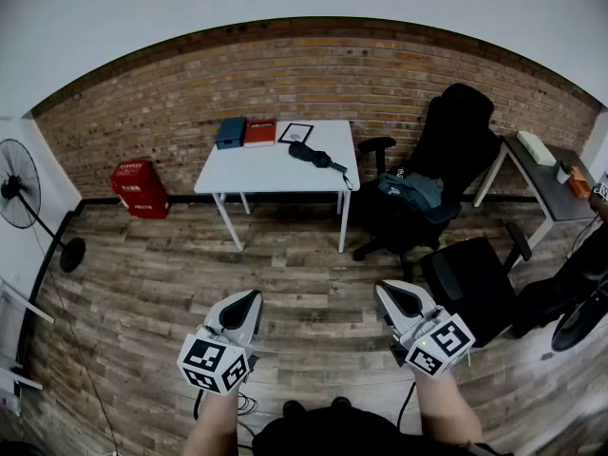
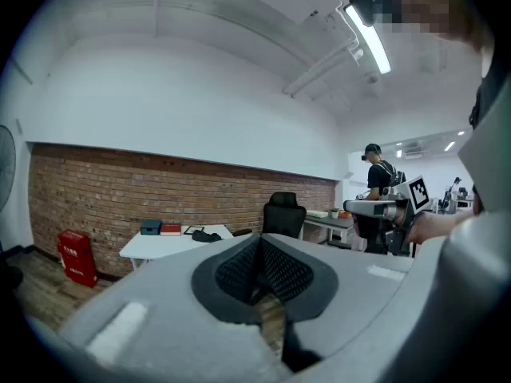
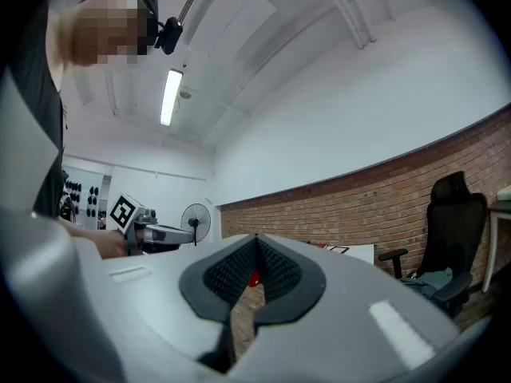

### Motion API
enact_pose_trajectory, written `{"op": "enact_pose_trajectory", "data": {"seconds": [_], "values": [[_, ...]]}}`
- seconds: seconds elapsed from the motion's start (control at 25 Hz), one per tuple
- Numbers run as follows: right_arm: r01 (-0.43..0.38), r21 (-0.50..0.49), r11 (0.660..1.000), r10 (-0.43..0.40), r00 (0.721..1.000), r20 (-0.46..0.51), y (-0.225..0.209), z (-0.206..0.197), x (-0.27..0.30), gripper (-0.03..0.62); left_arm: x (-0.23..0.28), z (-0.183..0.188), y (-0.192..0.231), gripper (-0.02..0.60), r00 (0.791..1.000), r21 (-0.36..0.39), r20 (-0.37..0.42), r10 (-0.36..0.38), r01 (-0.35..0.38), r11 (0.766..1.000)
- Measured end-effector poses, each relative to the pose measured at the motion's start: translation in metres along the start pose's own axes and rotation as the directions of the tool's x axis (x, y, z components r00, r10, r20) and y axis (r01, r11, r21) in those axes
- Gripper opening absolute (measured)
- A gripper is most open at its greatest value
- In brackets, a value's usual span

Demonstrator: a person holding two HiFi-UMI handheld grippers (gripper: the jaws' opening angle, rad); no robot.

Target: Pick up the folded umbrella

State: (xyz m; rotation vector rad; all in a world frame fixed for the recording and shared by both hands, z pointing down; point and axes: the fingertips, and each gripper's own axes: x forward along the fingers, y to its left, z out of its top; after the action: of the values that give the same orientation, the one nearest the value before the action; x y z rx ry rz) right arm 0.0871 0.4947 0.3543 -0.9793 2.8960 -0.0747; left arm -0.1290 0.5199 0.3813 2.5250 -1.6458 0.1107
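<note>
The left gripper (image 1: 245, 304) is being held out low over the wooden floor (image 1: 142, 283), its jaws pressed together with nothing between them; in the left gripper view the two ribbed pads (image 2: 236, 270) are meeting edge to edge. The right gripper (image 1: 394, 297) is being held beside it, a little apart, and its jaws are likewise sitting closed on nothing. Both are pointing toward a white table (image 1: 256, 174) standing against the brick wall (image 1: 190, 84), well ahead of them. The folded umbrella (image 1: 316, 156), black, is lying on the right part of the tabletop, near the far edge. To its left, a blue box (image 1: 230, 132), a red book (image 1: 259, 132) and a dark-framed card (image 1: 295, 132) are lying in a row along the wall side. A black office chair (image 1: 456, 131) is standing just right of the table, carrying a grey-green bundle (image 1: 410, 190) on its seat. A red box (image 1: 139, 188) is sitting on the floor left of the table.
</note>
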Motion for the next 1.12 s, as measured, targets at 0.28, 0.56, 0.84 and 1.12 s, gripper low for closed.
{"op": "enact_pose_trajectory", "data": {"seconds": [0.28, 0.56, 0.84, 1.12], "values": [[-0.036, -0.015, 0.999, 0.036, 0.999, 0.013, 0.005, 0.007, -0.006, -0.002, 0.002, 0.005, -0.016, 0.008, 0.998, -0.047, 0.051, -0.037, 0.039, 0.998], [-0.04, 0.019, 0.999, 0.039, 0.999, 0.014, -0.001, 0.005, -0.023, -0.002, 0.006, 0.013, -0.04, 0.008, 0.997, 0.006, 0.065, -0.04, 0.039, 0.999], [-0.088, 0.081, 0.993, 0.086, 0.996, 0.026, -0.006, 0.0, -0.055, 0.0, 0.016, -0.004, -0.077, 0.008, 0.997, 0.037, 0.041, -0.068, 0.067, 0.997], [-0.045, 0.144, 0.989, 0.047, 0.999, -0.012, -0.034, -0.022, -0.076, 0.0, 0.046, -0.01, -0.088, 0.008, 0.998, 0.016, 0.031, -0.062, 0.062, 0.998]]}}
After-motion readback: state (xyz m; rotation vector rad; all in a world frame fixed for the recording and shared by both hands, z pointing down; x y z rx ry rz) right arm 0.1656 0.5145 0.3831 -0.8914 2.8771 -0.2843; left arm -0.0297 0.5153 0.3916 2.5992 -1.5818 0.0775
